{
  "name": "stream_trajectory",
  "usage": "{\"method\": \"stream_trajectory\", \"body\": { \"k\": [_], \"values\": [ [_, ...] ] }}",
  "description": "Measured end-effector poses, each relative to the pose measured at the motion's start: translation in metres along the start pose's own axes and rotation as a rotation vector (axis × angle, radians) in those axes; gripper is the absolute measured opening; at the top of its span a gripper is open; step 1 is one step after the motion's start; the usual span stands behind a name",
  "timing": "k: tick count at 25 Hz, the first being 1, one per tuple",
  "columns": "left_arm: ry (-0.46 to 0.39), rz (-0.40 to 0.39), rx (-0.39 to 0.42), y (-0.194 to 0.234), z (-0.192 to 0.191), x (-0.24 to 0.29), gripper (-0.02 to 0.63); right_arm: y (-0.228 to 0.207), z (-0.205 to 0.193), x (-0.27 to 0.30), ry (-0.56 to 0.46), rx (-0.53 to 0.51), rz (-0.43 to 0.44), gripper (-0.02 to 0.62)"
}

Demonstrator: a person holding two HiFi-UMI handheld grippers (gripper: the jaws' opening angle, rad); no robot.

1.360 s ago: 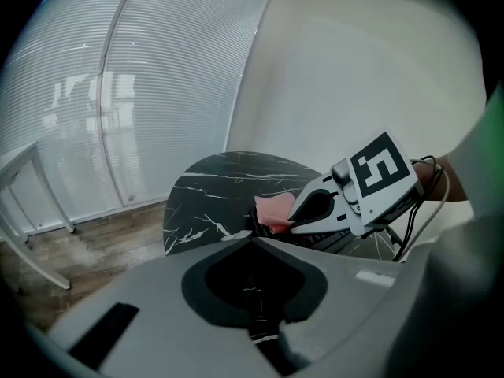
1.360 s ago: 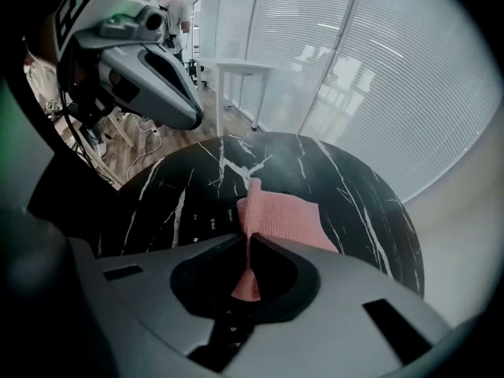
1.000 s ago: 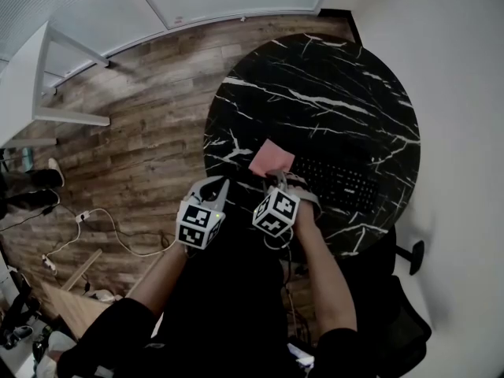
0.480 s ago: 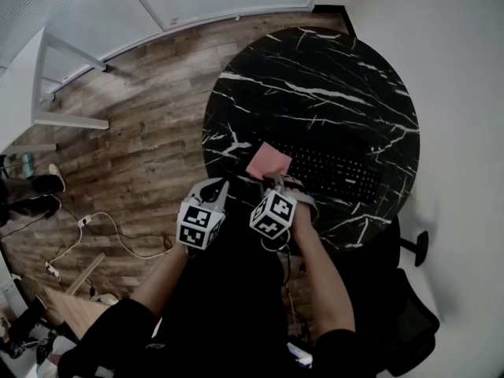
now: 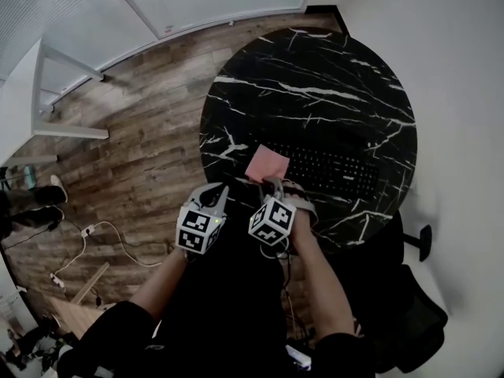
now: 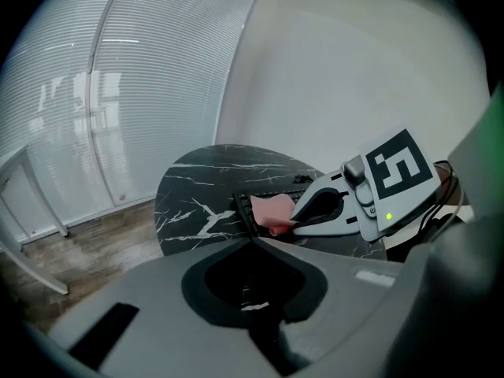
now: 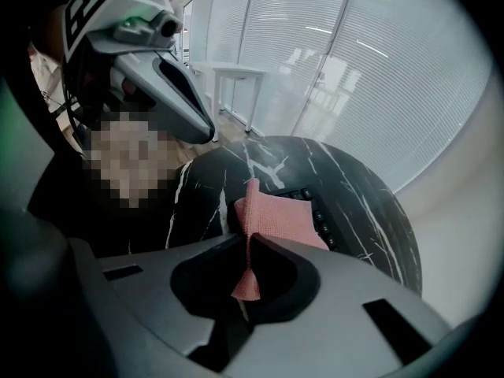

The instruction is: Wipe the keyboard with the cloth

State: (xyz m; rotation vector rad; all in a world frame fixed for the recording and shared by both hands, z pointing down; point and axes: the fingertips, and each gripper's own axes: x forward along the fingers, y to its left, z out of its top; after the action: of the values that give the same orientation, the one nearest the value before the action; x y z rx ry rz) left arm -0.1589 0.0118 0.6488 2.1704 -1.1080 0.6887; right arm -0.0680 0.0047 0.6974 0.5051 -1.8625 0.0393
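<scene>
A black keyboard (image 5: 335, 172) lies on the near right part of the round black marble table (image 5: 315, 77). A pink cloth (image 5: 266, 164) rests over the keyboard's left end. My right gripper (image 5: 272, 184) is shut on the cloth's near edge; in the right gripper view the cloth (image 7: 276, 219) is pinched between the jaws of that gripper (image 7: 248, 241), with keyboard (image 7: 319, 211) keys beyond. My left gripper (image 5: 222, 190) hangs just off the table's near left edge. In its own view the left gripper (image 6: 252, 245) is shut with nothing in it, and the cloth (image 6: 272, 209) shows ahead.
A white desk frame (image 5: 55, 93) stands on the wooden floor (image 5: 142, 116) at the left. Cables (image 5: 106, 235) lie on the floor near the person's left arm. A chair base (image 5: 417, 242) sits by the wall at the right. White blinds (image 6: 118, 93) line the far side.
Both grippers stay at the table's near edge, the right one still shut on the cloth. Only the head view has shifted slightly.
</scene>
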Motion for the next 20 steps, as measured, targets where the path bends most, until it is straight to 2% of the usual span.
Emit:
{"method": "stream_trajectory", "body": {
  "k": [5, 13, 20],
  "values": [
    [-0.013, -0.032, 0.033, -0.015, 0.023, 0.006, -0.003, -0.037, 0.008, -0.040, -0.058, 0.035, -0.112, 0.011],
    [-0.029, -0.088, 0.099, -0.047, 0.066, 0.034, -0.003, -0.116, -0.005, -0.085, -0.061, 0.048, -0.218, 0.011],
    [-0.003, -0.113, 0.089, -0.062, 0.083, 0.068, -0.003, -0.146, -0.042, -0.058, -0.009, 0.051, -0.179, 0.011]
  ]
}}
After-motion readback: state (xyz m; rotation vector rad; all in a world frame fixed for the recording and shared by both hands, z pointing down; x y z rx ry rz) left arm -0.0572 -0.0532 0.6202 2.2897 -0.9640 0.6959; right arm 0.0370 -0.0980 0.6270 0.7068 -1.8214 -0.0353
